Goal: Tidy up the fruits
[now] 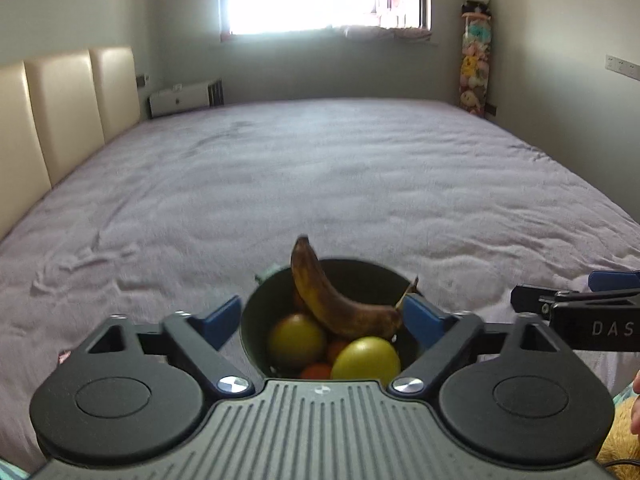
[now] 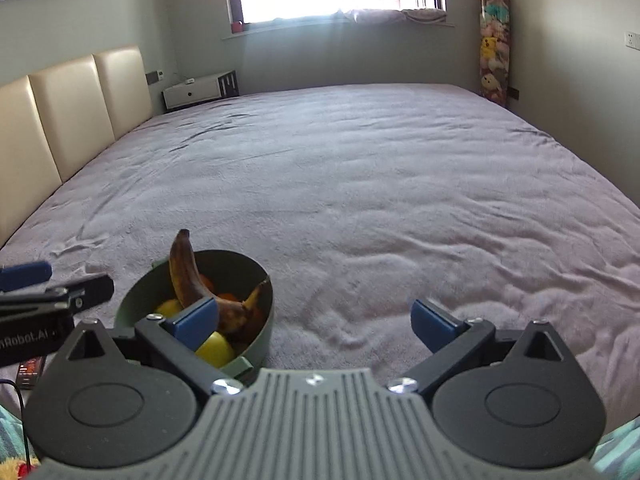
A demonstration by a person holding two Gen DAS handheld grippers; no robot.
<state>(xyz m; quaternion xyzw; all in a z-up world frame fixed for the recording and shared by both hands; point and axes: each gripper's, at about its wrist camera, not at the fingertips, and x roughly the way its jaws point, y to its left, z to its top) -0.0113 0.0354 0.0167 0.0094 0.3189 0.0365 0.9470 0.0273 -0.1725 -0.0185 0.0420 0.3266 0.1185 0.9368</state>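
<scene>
A green bowl [image 1: 360, 274] stands on the bed near the front edge. It holds a brown-spotted banana [image 1: 332, 300], two yellow-green round fruits [image 1: 366, 360] and small orange fruits [image 1: 316, 371]. My left gripper [image 1: 323, 320] is open, its blue fingers either side of the bowl, above it. In the right wrist view the bowl [image 2: 132, 300] with the banana [image 2: 188, 276] is at the lower left. My right gripper [image 2: 316, 322] is open and empty over bare sheet to the bowl's right; it also shows in the left wrist view [image 1: 576, 300].
The bed is covered with a wrinkled lilac sheet [image 2: 360, 184]. A cream padded headboard [image 2: 72, 120] runs along the left. A white bedside cabinet [image 2: 196, 94] and a column of plush toys [image 2: 494, 40] stand at the far wall. A phone [image 2: 30, 370] lies at the lower left.
</scene>
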